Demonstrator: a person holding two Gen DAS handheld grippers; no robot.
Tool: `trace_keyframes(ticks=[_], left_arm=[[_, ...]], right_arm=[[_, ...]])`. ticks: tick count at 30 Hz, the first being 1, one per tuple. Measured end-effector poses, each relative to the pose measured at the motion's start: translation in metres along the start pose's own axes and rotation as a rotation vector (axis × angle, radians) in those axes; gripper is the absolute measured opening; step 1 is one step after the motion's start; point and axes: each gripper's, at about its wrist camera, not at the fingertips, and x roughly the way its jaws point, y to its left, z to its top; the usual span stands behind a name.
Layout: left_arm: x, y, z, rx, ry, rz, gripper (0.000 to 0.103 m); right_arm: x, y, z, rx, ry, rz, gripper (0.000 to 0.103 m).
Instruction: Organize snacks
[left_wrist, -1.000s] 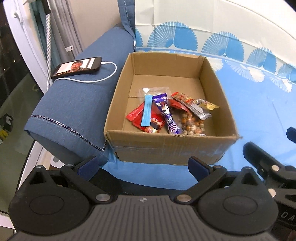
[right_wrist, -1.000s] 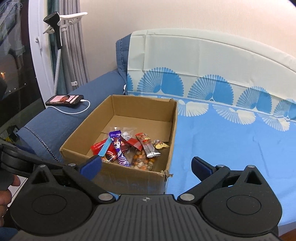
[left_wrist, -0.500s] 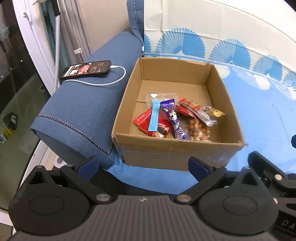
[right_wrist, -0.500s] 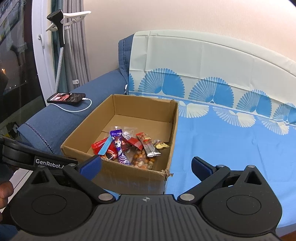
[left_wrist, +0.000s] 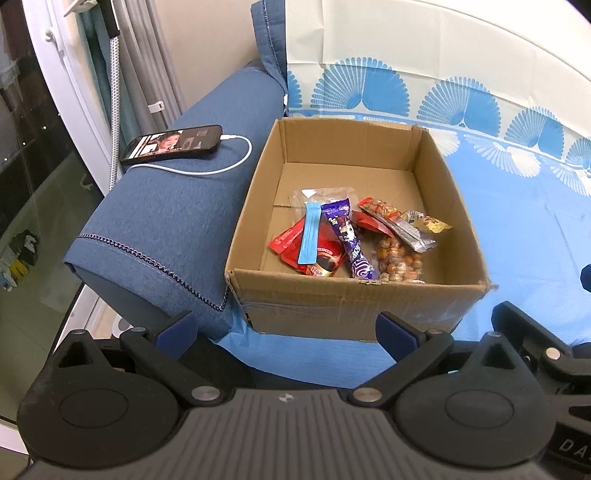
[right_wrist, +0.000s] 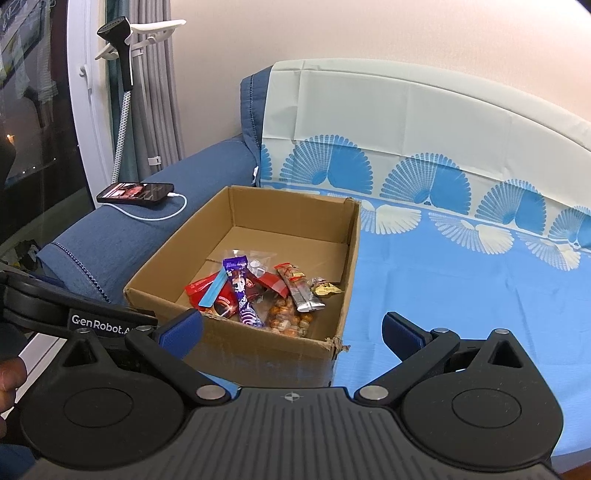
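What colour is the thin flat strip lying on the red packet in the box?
Light blue; the thin flat strip shows best in the left wrist view.

— What stands at nine o'clock?
— A dark window (right_wrist: 33, 110) with a white frame, grey curtains (right_wrist: 159, 92) beside it, a garment steamer (right_wrist: 122, 92) hanging there.
— And at twelve?
— A plain cream wall (right_wrist: 369, 33). Below it, a blue sofa (left_wrist: 177, 221) draped with a fan-patterned cloth (right_wrist: 461, 266); a phone (left_wrist: 171, 144) lies charging on the armrest.

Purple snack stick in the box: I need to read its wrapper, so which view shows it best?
The left wrist view: the purple snack stick lies near and nearly full-length atop the pile. The right wrist view shows it smaller, from farther off.
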Motion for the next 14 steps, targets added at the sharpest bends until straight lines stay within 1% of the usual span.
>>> trace_keyframes(ticks=[14], left_arm=[[0.0013, 0.0001, 0.0008, 0.0, 0.0, 0.007, 0.103]], right_arm=[[0.0001, -0.0016, -0.0003, 0.011, -0.009, 0.012, 0.103]])
